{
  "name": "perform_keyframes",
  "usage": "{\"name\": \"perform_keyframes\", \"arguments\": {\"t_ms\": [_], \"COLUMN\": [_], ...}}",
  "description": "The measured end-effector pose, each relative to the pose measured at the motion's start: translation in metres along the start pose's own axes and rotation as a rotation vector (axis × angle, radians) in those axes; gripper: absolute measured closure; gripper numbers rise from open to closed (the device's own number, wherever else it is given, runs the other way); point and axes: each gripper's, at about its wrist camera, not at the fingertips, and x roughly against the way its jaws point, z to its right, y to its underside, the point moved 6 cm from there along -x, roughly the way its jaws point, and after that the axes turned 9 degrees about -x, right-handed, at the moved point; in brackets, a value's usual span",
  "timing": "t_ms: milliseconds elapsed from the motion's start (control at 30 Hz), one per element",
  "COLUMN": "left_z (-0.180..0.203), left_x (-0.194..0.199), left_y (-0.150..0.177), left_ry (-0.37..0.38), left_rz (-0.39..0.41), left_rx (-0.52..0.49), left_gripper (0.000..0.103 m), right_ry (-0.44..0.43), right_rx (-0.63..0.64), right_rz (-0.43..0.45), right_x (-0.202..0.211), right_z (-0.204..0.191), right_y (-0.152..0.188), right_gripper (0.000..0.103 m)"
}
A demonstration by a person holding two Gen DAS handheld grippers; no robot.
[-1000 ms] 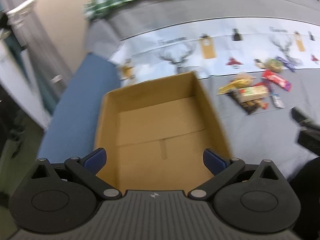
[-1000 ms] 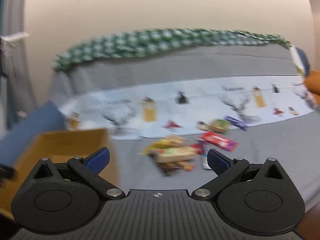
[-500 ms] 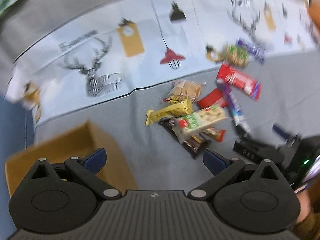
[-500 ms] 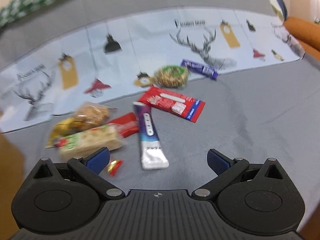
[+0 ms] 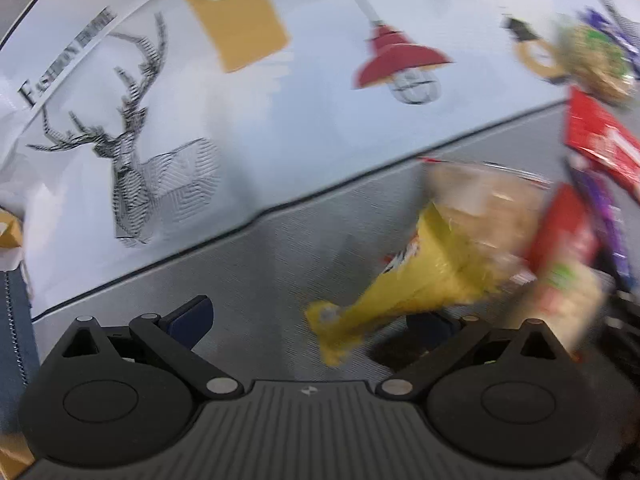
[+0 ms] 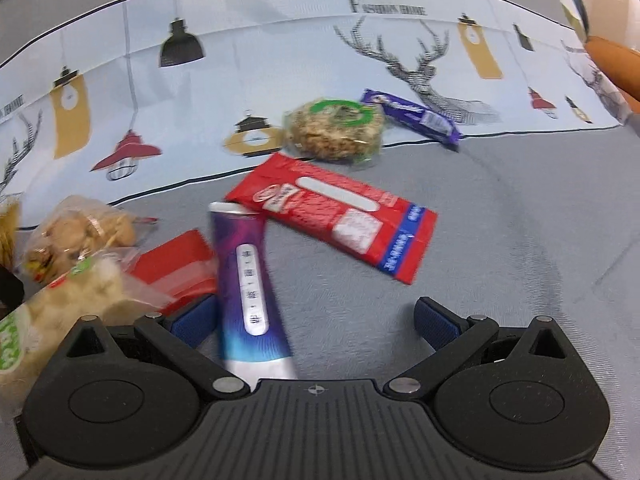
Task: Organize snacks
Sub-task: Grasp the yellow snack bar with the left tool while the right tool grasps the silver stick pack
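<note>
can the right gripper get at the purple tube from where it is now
Probably yes. The right gripper is open, and the purple tube lies flat on the grey cloth just inside its left finger. Nothing covers it, though its top end tucks under the red pack.

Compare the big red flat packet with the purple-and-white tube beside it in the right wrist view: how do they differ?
The red packet is wide, flat and rectangular; the purple tube is narrow and long. The packet lies clear ahead of the right hand-held gripper, whose jaws are open; the tube runs back between them, near the left finger. The tube's far end touches or overlaps the packet's corner. Both lie flat on the grey cloth.
</note>
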Motion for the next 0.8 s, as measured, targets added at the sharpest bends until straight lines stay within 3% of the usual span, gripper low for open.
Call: {"name": "perform_keyframes", "arguments": {"t_ms": [133,400,467,500,533,567,600,633,700,800], "left_z": [-0.014,-0.001,0.003,0.003,0.001,0.002,-0.002,-0.003,-0.006,-0.01], "left_x": [-0.021,-0.008,-0.002,0.002,0.003,0.005,0.008,0.014,0.025,0.05], "left_y": [0.004,-0.012,-0.016,-0.017,-0.017,-0.017,-0.017,-0.017,-0.018,-0.015], "left_ry": [0.006,-0.095,-0.111,-0.097,-0.056,-0.023,-0.012,-0.006,-0.016,0.008], "left_rz": [-0.064,0.009,0.044,0.058,0.053,0.039,0.049,0.079,0.125,0.157], "left_rx": [0.017,-0.101,-0.123,-0.114,-0.088,-0.049,-0.008,0.011,0.017,0.052], "left_gripper": [0.0,0.0,0.011,0.047,0.094,0.094,0.094,0.094,0.094,0.094], "right_ry": [0.012,0.022,0.019,0.016,0.01,-0.002,-0.016,-0.03,-0.041,-0.091], "right_rx": [-0.007,-0.007,-0.003,0.0,0.002,0.0,0.01,0.031,0.035,-0.075], "right_rz": [0.009,0.031,0.03,0.026,0.022,0.025,0.034,0.05,0.05,0.11], "right_x": [-0.002,-0.003,-0.003,-0.002,-0.001,0.001,0.005,0.01,0.012,0.02], "right_z": [0.001,-0.001,-0.001,-0.001,-0.001,-0.001,-0.002,-0.005,-0.005,0.007], "right_y": [-0.001,0.002,0.001,0.001,0.001,0.001,0.0,-0.001,-0.002,-0.013], "right_gripper": [0.0,0.0,0.001,0.001,0.007,0.016,0.054,0.072,0.081,0.088]}}
